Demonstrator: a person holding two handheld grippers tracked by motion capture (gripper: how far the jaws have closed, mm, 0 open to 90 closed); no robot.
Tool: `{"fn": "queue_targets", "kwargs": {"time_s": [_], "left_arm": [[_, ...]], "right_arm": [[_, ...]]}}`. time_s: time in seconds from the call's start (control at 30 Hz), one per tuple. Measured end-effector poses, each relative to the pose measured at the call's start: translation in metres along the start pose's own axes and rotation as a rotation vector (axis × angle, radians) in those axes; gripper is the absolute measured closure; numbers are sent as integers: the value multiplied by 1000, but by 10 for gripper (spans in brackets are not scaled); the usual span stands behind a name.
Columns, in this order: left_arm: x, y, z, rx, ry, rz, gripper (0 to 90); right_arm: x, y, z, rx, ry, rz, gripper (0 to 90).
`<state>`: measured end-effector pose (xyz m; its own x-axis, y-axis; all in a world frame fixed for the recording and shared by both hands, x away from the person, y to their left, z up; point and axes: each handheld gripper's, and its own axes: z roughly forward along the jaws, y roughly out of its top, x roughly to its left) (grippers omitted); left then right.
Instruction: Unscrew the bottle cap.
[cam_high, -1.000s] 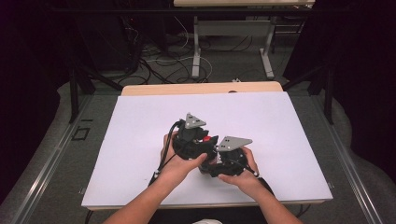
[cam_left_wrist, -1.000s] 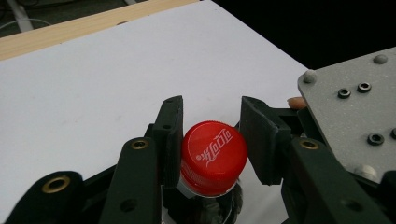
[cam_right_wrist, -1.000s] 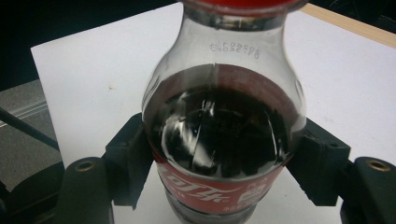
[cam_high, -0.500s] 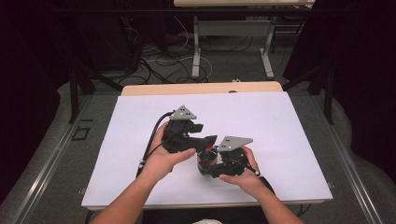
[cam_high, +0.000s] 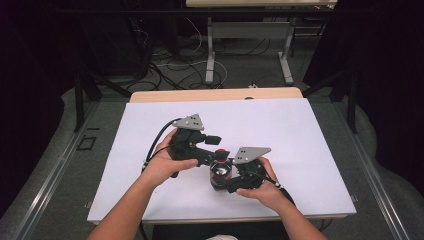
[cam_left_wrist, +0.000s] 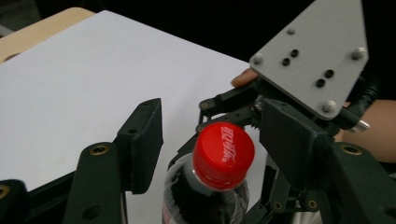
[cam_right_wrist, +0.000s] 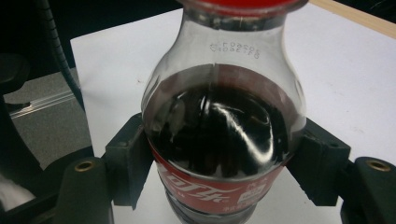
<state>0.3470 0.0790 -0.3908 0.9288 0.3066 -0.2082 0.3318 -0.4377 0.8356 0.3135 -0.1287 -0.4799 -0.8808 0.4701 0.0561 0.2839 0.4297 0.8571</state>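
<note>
High view: fixed overhead, facing forward and down, far off; whole white table (cam_high: 310, 130) mid-frame, forearms entering at bottom edge. Left gripper view: very near, looking down onto bottle (cam_left_wrist: 210, 186) cap at lower centre. Right gripper view: closer still, level with bottle body at frame centre. All three share bottle and white tabletop.

Table (cam_high: 320, 130) is covered by a white sheet; bare wood edge is seen along its far side. Grey floor (cam_high: 240, 75) beyond is strewn with loose cables (cam_high: 165, 65). A second table's metal legs (cam_high: 211, 50) are noted farther back.
</note>
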Motion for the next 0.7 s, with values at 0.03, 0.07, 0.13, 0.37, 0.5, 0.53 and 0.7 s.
{"fn": "queue_targets", "kwargs": {"time_s": [0.03,0.07,0.13,0.37,0.5,0.53,0.7], "left_arm": [[0,0,0,0,-16,6,446],[1,-1,1,-2,-32,5,446],[0,-2,2,2,-46,15,492],[2,-2,4,27,-72,29,582],[1,-1,5,33,-63,39,609],[0,-1,5,32,-57,33,613],[-5,0,7,40,15,16,616]], "right_arm": [[0,0,1,1,1,-1,298],[0,0,1,1,1,-1,298],[1,0,1,5,8,0,298],[1,1,-1,-13,26,-1,298],[1,1,0,-8,24,3,298],[1,1,0,-8,21,7,298],[1,0,1,-7,-6,10,298]]}}
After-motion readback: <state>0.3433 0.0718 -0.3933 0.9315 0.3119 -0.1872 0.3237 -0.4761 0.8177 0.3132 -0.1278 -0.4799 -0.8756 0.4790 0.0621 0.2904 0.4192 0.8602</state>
